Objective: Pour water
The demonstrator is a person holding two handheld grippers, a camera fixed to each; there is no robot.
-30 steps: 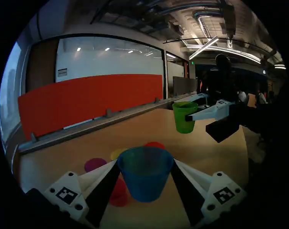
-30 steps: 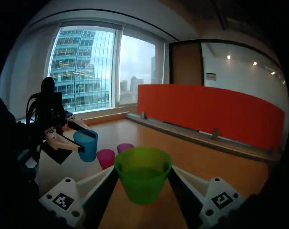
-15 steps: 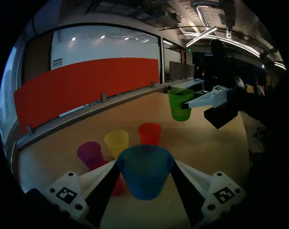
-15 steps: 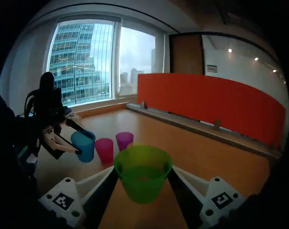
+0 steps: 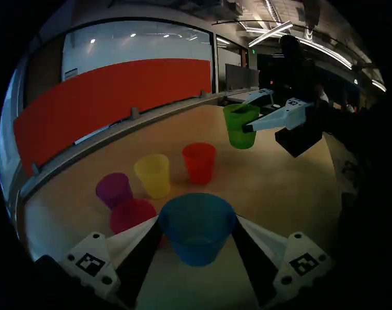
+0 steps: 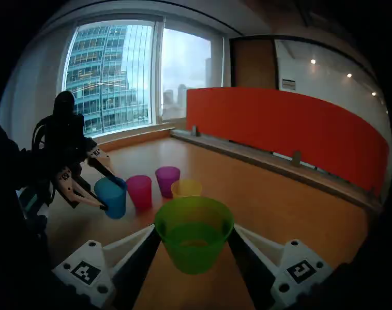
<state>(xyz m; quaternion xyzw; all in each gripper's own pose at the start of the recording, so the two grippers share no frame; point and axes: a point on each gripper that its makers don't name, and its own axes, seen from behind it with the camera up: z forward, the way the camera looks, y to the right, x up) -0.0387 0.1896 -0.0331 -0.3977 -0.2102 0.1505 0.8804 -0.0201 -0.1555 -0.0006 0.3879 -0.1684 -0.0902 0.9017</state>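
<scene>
My left gripper (image 5: 197, 235) is shut on a blue cup (image 5: 197, 227), held upright above the wooden table (image 5: 279, 181). In the right gripper view that blue cup (image 6: 110, 196) hangs at the left in the left gripper (image 6: 105, 194). My right gripper (image 6: 194, 243) is shut on a green cup (image 6: 194, 238) with some liquid in its bottom. The left gripper view shows the green cup (image 5: 240, 125) farther off at the upper right, in the right gripper (image 5: 247, 124).
On the table stand a red cup (image 5: 199, 163), a yellow cup (image 5: 153, 175), a purple cup (image 5: 114, 189) and a pink cup (image 5: 132, 216). An orange partition (image 5: 108, 98) runs along the table's far side. Large windows (image 6: 110, 82) lie beyond.
Both views have tilted down toward the table, so the standing cups have come into fuller view. Both cups stay gripped; the blue cup sits lower, nearer the pink cup.
</scene>
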